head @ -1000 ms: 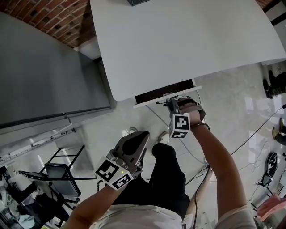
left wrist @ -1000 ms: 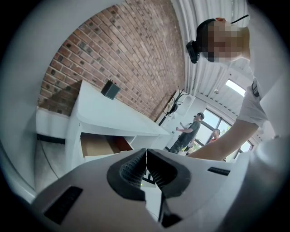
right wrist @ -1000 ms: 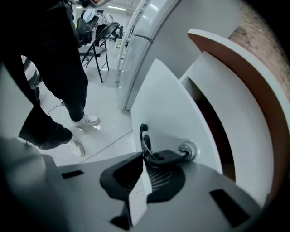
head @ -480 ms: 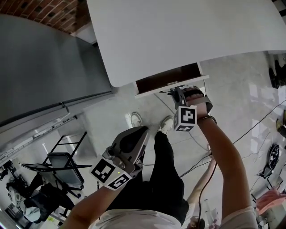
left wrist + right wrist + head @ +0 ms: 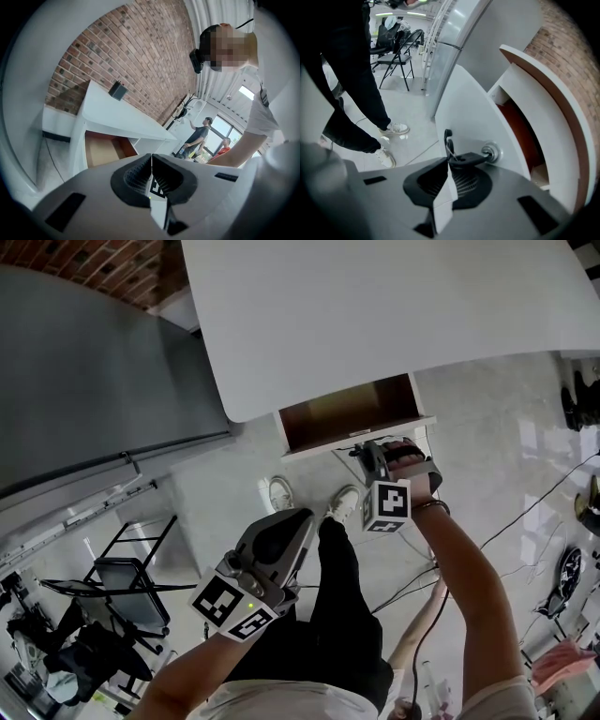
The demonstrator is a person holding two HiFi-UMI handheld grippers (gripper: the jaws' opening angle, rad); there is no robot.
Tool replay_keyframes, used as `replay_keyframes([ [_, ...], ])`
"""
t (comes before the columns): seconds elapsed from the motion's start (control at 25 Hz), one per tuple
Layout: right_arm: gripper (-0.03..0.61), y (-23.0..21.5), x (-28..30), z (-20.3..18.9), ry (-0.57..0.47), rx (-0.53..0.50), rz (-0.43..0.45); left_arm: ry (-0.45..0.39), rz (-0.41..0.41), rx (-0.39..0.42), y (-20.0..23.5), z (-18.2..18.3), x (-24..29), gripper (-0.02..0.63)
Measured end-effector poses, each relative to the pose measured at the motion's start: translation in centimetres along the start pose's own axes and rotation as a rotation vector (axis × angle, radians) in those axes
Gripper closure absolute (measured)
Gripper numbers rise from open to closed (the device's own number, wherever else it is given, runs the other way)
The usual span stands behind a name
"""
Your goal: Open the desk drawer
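A white desk (image 5: pixel 375 306) has a drawer (image 5: pixel 356 439) under its near edge, pulled partway out so its brown inside (image 5: pixel 347 413) shows. My right gripper (image 5: pixel 368 454) is at the drawer's white front (image 5: pixel 464 108), shut on a black key (image 5: pixel 466 159) that sits in the round lock (image 5: pixel 490 151). My left gripper (image 5: pixel 298 521) hangs lower left, away from the desk, shut with nothing in it. In the left gripper view its jaws (image 5: pixel 151 171) point toward the desk (image 5: pixel 117 115) and the open drawer (image 5: pixel 101 150).
A grey panel (image 5: pixel 84 390) stands left of the desk, with a black folding chair (image 5: pixel 131 601) below it. Cables (image 5: pixel 553 512) trail over the glossy floor at right. My shoes (image 5: pixel 347 501) are below the drawer. A small black box (image 5: pixel 117 90) sits on the desk.
The drawer has slid further out from under the desk, showing more of its brown inside. My right gripper moved toward me with it. The left gripper stayed put.
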State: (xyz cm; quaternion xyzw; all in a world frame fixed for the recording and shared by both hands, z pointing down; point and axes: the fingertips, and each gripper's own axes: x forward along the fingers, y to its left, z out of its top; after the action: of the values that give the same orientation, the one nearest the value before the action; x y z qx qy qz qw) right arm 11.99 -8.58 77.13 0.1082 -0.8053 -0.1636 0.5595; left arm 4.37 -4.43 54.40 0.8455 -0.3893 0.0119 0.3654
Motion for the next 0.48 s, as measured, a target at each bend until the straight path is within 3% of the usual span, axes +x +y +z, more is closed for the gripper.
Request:
replay_keyframes([
  [0.48,0.549,1.6,-1.0,0.3,-0.034,0.053,0.014,0.0,0.007,-0.018,-0.5,-0.6,-0.2,0.604],
])
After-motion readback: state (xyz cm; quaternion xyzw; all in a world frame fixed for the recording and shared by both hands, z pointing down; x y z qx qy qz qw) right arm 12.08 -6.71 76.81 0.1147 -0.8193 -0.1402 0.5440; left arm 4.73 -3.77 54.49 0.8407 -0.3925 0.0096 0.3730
